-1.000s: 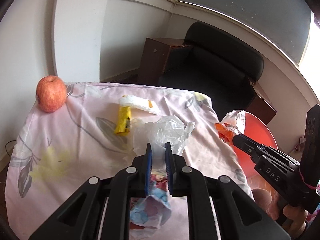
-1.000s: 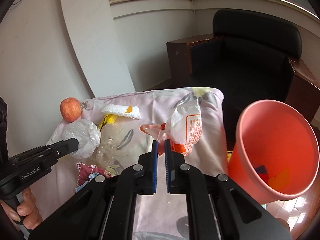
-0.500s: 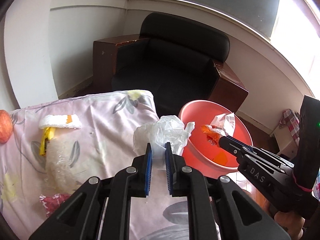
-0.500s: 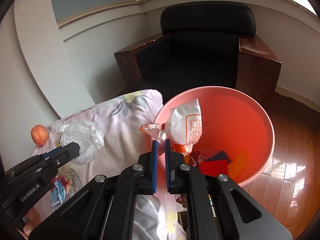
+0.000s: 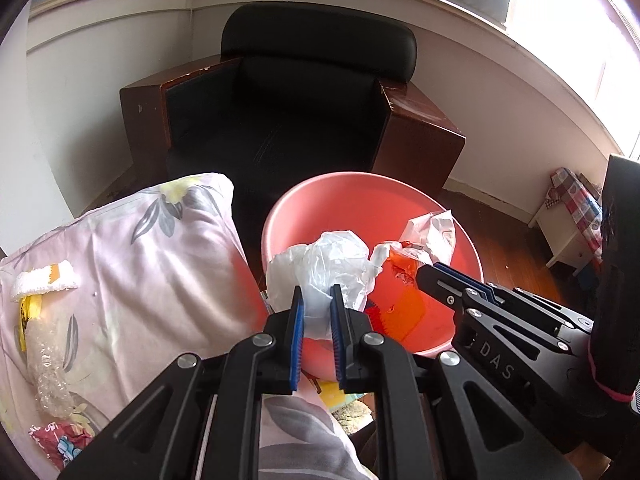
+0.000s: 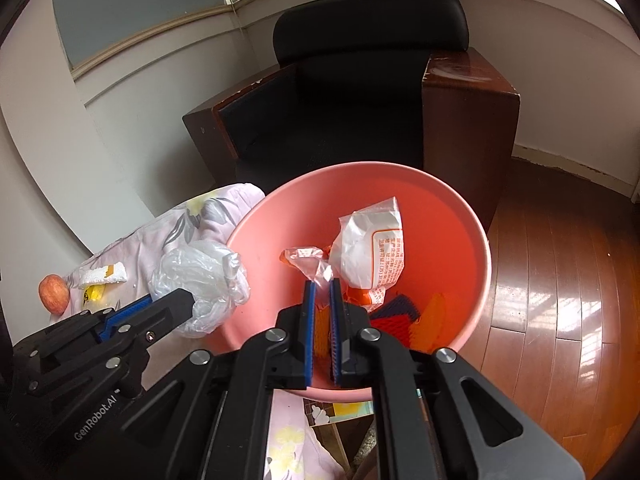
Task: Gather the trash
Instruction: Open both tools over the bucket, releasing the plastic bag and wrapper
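Left gripper [image 5: 316, 294]: clamped on 1 crumpled clear plastic bag [image 5: 324, 268], held over the near rim of 1 pink bin [image 5: 280, 216]. Right gripper [image 6: 322, 286]: clamped on 1 white-and-orange snack wrapper [image 6: 372, 248], hanging inside the bin.

Right wrist view only: 1 apple [image 6: 53, 293] at the far edge of the table [image 6: 188, 220]; red and orange scraps [image 6: 404, 316] at the bin bottom.

Left wrist view only: 1 twisted bubble-wrap strip [image 5: 48, 364] and 1 red printed wrapper [image 5: 60, 444] on the floral cloth; 1 small white stool [image 5: 568, 236] on the floor.

Both views: 1 white foam piece [image 5: 44, 280], 1 yellow wrapper [image 5: 30, 308], 1 black armchair [image 5: 304, 92].
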`<move>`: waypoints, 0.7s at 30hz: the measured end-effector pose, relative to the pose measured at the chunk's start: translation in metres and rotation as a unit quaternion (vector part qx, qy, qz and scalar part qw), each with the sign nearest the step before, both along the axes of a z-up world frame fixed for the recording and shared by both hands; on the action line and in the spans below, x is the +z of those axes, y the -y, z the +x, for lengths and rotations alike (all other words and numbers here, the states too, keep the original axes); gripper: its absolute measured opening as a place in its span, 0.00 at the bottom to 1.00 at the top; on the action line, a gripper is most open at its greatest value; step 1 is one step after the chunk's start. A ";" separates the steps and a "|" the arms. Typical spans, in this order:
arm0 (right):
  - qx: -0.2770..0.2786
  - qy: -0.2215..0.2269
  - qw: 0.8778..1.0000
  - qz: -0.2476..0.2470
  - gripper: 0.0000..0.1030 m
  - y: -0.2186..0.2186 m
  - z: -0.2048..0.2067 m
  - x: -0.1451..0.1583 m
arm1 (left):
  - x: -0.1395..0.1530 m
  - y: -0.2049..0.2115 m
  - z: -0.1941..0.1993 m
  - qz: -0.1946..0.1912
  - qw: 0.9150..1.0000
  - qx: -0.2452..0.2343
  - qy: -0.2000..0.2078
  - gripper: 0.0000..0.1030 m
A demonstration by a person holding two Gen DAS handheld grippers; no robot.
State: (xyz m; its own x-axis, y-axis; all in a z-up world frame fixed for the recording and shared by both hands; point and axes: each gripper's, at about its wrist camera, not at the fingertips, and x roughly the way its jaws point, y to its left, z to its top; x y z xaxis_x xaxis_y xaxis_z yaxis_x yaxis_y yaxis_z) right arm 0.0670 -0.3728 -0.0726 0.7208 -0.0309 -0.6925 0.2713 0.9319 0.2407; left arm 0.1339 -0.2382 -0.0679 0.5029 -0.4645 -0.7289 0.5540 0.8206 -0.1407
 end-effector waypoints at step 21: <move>-0.014 -0.022 0.999 0.027 0.07 0.033 0.002 -0.019 | -0.028 0.047 0.013 0.037 0.998 -0.027 -0.033 0.12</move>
State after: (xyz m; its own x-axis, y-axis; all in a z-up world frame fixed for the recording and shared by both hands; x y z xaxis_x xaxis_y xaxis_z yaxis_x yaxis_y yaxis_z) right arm 0.0691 -0.4061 -0.0916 0.6889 -0.0120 -0.7247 0.3083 0.9097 0.2780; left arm 0.1473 -0.2854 -0.0961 0.4291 -0.4335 -0.7924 0.5889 0.7995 -0.1185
